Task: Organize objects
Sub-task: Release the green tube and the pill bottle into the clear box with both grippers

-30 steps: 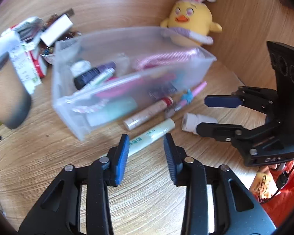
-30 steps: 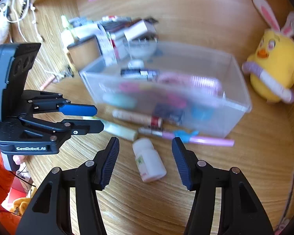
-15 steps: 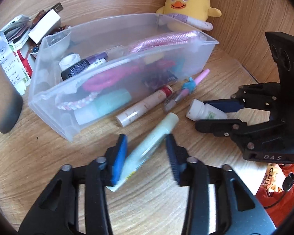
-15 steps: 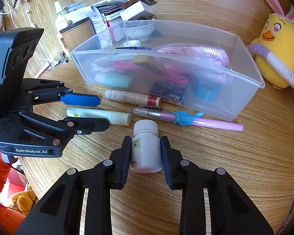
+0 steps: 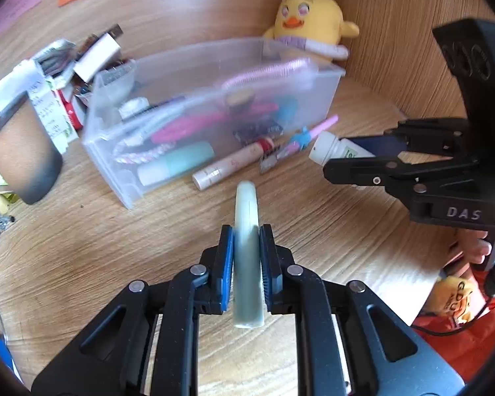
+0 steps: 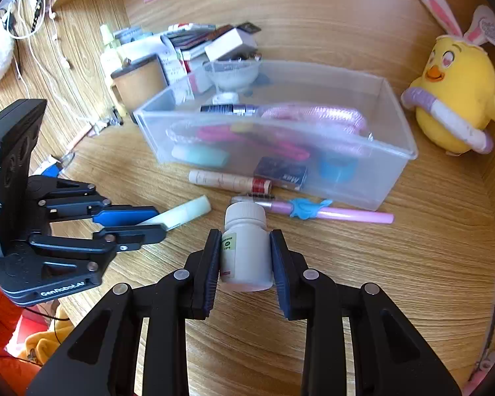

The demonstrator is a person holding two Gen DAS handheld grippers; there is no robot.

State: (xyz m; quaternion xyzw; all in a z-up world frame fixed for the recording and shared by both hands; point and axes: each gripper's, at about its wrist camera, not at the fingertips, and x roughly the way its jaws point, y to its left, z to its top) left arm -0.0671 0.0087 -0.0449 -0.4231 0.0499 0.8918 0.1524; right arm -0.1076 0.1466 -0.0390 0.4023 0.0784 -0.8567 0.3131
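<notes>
Pale green tube (image 5: 246,231) sits between my left gripper (image 5: 246,260) pads, jaws closing onto it above the wooden desk (image 5: 330,231). White pill bottle (image 6: 246,250) is clamped in my right gripper (image 6: 246,264), just beside the pink pen (image 6: 346,214) and clear storage bin (image 6: 379,171).

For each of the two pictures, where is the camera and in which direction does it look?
Left wrist view: sits on the left claw, looks forward and down at the desk and bin; the jaws are closing on the pale tube; fingers show at the right edge.
Right wrist view: sits on the right claw, looks forward and down at the same desk; its pads press the white bottle.
Shared: bin, chick toy, pink pen, and each claw in the other's view.
</notes>
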